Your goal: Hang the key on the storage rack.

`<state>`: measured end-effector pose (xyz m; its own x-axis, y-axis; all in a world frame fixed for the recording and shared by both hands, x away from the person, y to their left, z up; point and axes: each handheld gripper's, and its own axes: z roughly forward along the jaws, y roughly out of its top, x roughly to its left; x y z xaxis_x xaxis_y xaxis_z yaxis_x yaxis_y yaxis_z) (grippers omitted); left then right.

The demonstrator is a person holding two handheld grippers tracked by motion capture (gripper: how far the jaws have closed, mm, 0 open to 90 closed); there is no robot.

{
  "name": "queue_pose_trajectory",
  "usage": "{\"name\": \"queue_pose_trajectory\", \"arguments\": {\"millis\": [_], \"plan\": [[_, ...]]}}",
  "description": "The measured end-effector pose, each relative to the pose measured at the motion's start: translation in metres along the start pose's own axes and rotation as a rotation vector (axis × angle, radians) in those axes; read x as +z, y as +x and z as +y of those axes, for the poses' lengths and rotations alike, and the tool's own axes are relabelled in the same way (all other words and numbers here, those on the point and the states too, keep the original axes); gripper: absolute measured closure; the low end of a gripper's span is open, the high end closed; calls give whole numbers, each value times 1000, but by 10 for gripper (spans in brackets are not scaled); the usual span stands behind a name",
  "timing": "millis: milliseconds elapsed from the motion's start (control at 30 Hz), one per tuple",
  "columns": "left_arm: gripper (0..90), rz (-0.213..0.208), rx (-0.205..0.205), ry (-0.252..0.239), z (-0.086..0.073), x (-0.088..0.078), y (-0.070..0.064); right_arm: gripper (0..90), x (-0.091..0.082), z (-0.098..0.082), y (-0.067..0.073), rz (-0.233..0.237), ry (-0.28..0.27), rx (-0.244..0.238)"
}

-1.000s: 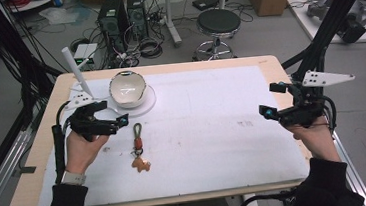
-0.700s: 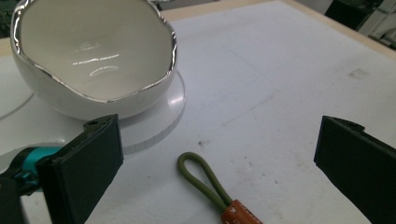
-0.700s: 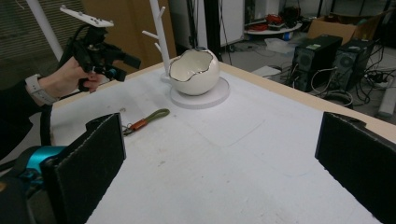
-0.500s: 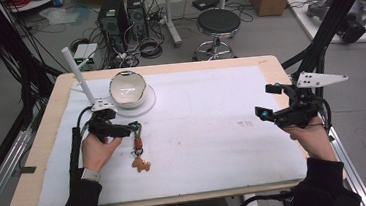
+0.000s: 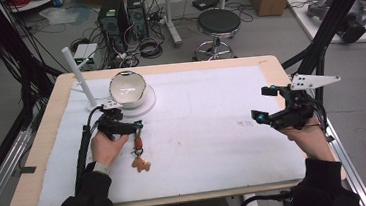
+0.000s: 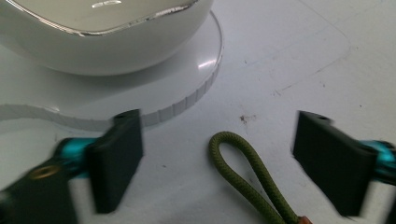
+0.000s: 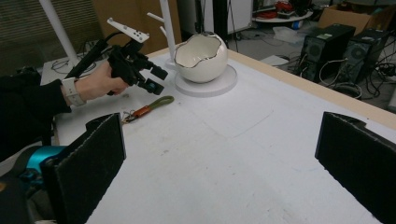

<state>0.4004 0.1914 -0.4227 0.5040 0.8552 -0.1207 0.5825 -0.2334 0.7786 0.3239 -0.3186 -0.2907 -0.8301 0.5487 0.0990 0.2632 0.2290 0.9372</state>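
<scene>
The keychain (image 5: 138, 149) lies flat on the tabletop (image 5: 213, 130) just in front of the bowl (image 5: 128, 89), its olive cord loop (image 6: 243, 172) pointing toward the bowl's round base (image 6: 187, 93) and a small brown charm (image 5: 140, 163) at the end farthest from the bowl; an orange clip (image 7: 142, 111) joins loop and ring. The left gripper (image 6: 217, 158) hangs low over the loop with its fingers (image 6: 116, 154) set wide, one each side of the cord and touching nothing; the right gripper (image 7: 219, 163) sits well away from the bowl on the far side of the tabletop, fingers wide and empty. The keychain looks light and limp, so I judge it will dangle and swing once lifted; the woven cord should offer better grip than the smooth clip, and the loop's top, which lies flat, is likely the best hold. The bowl, glossy and probably fragile, stands close enough to be knocked.
</scene>
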Motion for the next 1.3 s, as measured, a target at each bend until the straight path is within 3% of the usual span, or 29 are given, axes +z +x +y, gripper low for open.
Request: {"name": "queue_pose_trajectory", "arguments": {"millis": [67,267,367,467,633,700,733,800,900,1133,1267,1300], "plan": [[337,4,13,23,-1,2,-1,9,0,0,0,-3,-1,-2],[448,0,7,70,-4,9,-2,9,0,0,2,-3,7,1],[497,-36,-12,79,-6,11,-2,9,1,0,2,-3,8,-2],[609,-61,-3,87,-6,12,-3,9,4,0,2,1,17,-6],[632,-77,-63,84,-7,13,0,9,5,0,2,4,21,-8],[637,-80,-54,96,-6,13,2,9,5,0,2,4,22,-8],[638,-92,-91,86,-7,14,3,9,5,0,2,3,22,-9],[645,-106,-105,89,-7,14,5,9,5,0,3,4,26,-8],[669,-142,-161,84,-9,14,13,9,6,0,3,6,29,-8],[721,-150,-172,82,-9,14,13,9,8,-1,2,7,35,-7],[779,-142,-173,91,-8,13,14,9,8,-1,3,8,33,-10],[779,-123,-168,90,-8,12,13,9,8,-1,3,8,33,-10]]}}
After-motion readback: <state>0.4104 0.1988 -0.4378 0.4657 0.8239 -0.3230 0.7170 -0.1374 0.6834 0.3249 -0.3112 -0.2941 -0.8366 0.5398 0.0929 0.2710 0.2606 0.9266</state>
